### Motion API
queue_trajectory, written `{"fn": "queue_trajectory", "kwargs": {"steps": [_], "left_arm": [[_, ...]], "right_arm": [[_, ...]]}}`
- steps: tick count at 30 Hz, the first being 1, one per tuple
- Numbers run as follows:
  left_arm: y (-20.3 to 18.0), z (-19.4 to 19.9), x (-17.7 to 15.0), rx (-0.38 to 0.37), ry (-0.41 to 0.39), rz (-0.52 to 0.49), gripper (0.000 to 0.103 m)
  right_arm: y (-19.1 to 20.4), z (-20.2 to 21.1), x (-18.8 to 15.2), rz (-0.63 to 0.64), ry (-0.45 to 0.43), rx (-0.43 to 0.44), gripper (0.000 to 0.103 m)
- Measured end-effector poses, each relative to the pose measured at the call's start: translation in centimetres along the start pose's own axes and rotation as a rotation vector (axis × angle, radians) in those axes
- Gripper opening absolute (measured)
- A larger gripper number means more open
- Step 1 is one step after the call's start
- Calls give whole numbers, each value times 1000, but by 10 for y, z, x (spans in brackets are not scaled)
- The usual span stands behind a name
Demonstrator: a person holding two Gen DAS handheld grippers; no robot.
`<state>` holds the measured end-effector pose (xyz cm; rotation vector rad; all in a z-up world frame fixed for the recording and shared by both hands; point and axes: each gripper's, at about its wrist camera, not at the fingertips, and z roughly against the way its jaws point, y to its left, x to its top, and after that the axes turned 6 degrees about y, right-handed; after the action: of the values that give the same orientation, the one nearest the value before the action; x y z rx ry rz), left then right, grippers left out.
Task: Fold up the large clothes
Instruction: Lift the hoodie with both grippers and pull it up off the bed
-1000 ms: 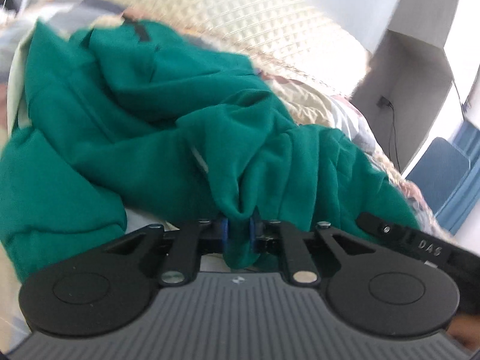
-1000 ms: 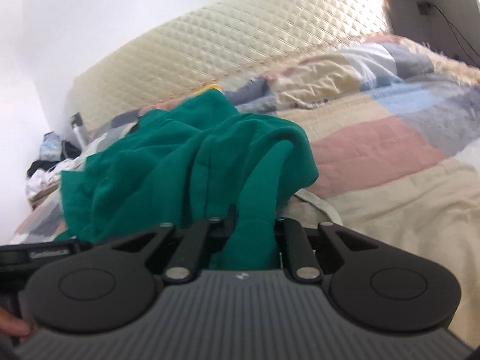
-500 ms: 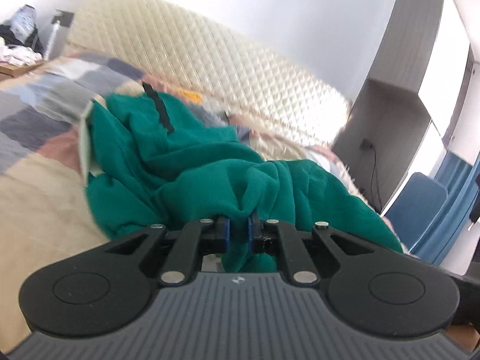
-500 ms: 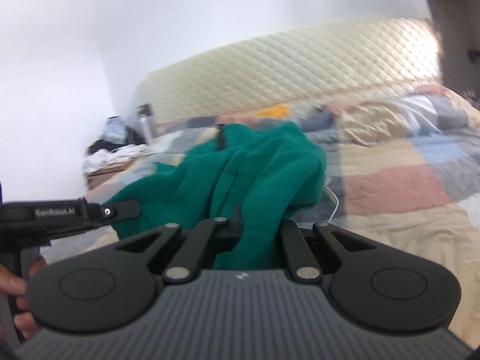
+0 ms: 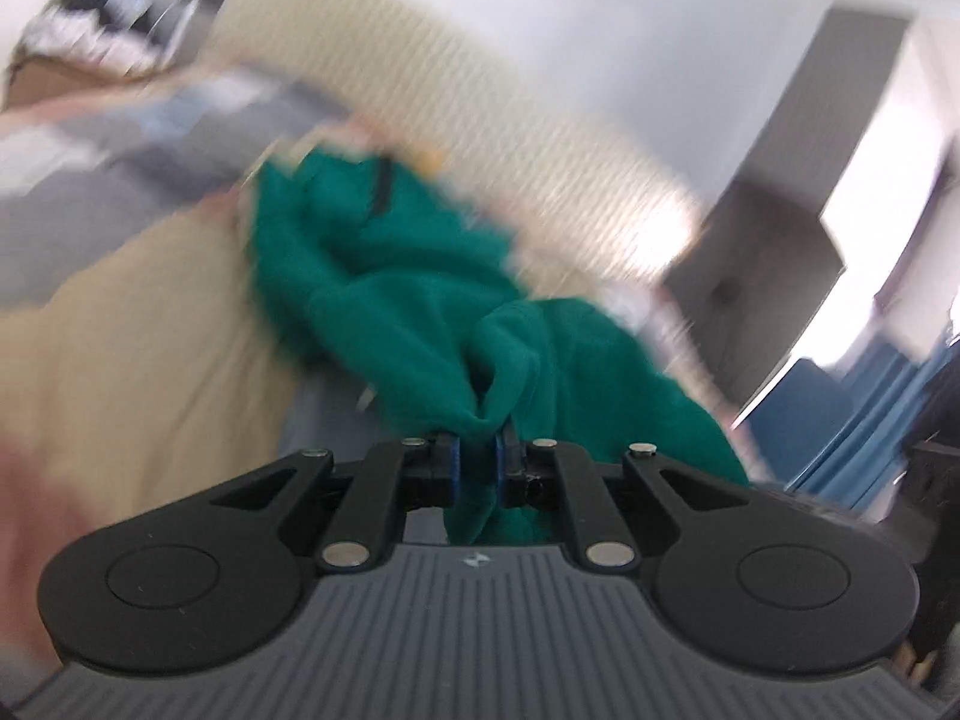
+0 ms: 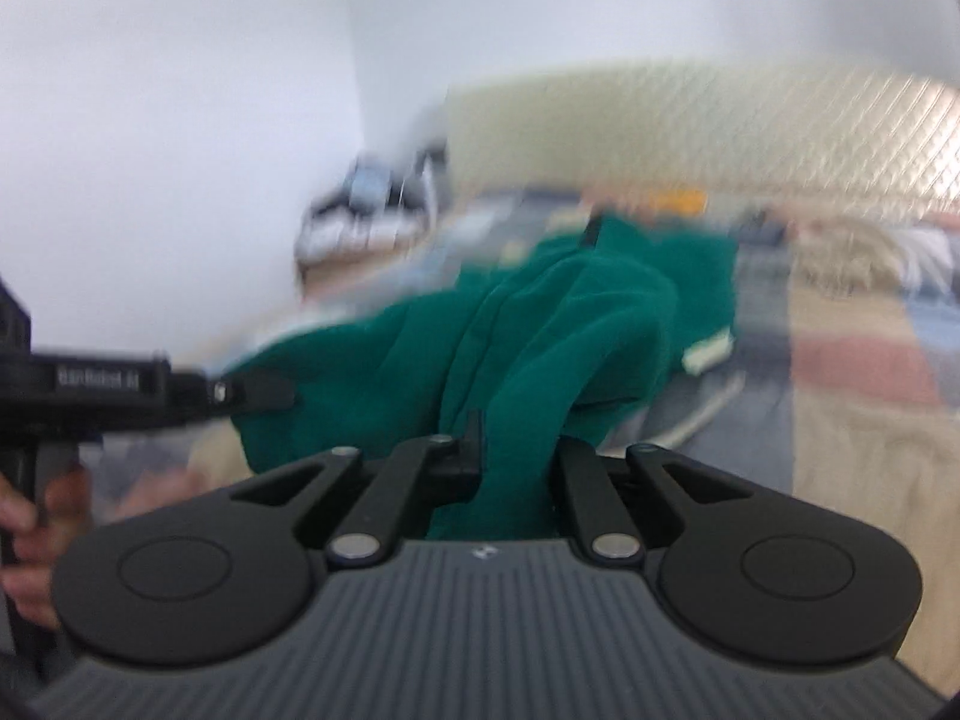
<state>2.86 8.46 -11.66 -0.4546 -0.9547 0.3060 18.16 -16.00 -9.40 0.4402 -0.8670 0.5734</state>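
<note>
On the bed point(image 5: 120, 360), toward its headboard end, lies most of a green garment point(image 5: 384, 300), bunched in thick folds on the patchwork cover. One part of it runs forward off the heap into each claw. The left gripper point(image 5: 477, 450) is clamped on a gathered pinch of the cloth, the blue pads pressing it from both sides, with a tail of fabric hanging down behind them. The right gripper point(image 6: 513, 450) is likewise closed on a wider fold of the garment point(image 6: 540, 348), which fills the space between its fingers and hides one of them.

Both views are smeared, so seams, cuffs and the exact part gripped cannot be told. A dark strip point(image 5: 381, 186) shows near the far end of the heap, perhaps a collar tab or label.

In the right view the left gripper point(image 6: 252, 390) appears side-on at the left edge, with a hand point(image 6: 30, 528) around its handle. The two grips thus sit well apart on the same piece. This looks meant to draw the garment out of its bundle and stretch it between two points, so it can be spread flat on the cover before any fold is made. No fold is visible yet; the task seems at an early stage.
</note>
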Motion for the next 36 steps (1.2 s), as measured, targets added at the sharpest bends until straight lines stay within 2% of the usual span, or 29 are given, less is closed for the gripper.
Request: {"fn": "queue_trajectory", "kwargs": {"steps": [3,7,9,10,11,12,13,15,17,19,21,23,27,28,30,31,34,36], "left_arm": [[5,-3,-8,50,89,33,12],[1,-10,-11,73,159,10,13],[4,0,-11,46,162,25,21],[6,1,-5,27,157,41,26],[10,7,0,1,148,65,37],[13,10,7,-26,131,92,48],[15,17,9,-44,111,118,52],[22,34,19,-68,53,155,62],[24,37,39,-74,25,178,63],[32,34,57,-50,12,190,63],[38,14,79,-5,8,182,64],[47,-17,100,59,36,198,64],[60,-80,128,146,65,213,64],[66,-98,130,145,80,237,64],[83,-132,134,104,115,299,64],[91,-146,135,111,120,310,64],[106,-171,136,136,88,290,64],[119,-185,138,125,73,293,64]], "right_arm": [[-5,-25,-8,-61,147,15,8],[-19,-38,-12,-175,220,33,9],[-13,-23,-21,-231,199,36,12],[-17,-19,-21,-262,193,36,20],[-22,-16,-22,-294,190,39,35],[-27,-12,-24,-325,180,51,43],[-33,-6,-24,-360,162,62,56],[-42,5,-23,-405,122,87,60],[-50,13,-15,-425,87,93,60],[-59,14,0,-410,66,69,60],[-67,6,18,-376,43,29,60],[-77,-13,36,-384,44,-3,60],[-97,-63,67,-401,64,-4,60],[-99,-77,72,-390,73,-17,60],[-101,-101,77,-349,81,-37,66],[-102,-112,78,-326,74,-33,70],[-109,-142,82,-264,56,4,78],[-114,-160,86,-226,41,14,78]]}}
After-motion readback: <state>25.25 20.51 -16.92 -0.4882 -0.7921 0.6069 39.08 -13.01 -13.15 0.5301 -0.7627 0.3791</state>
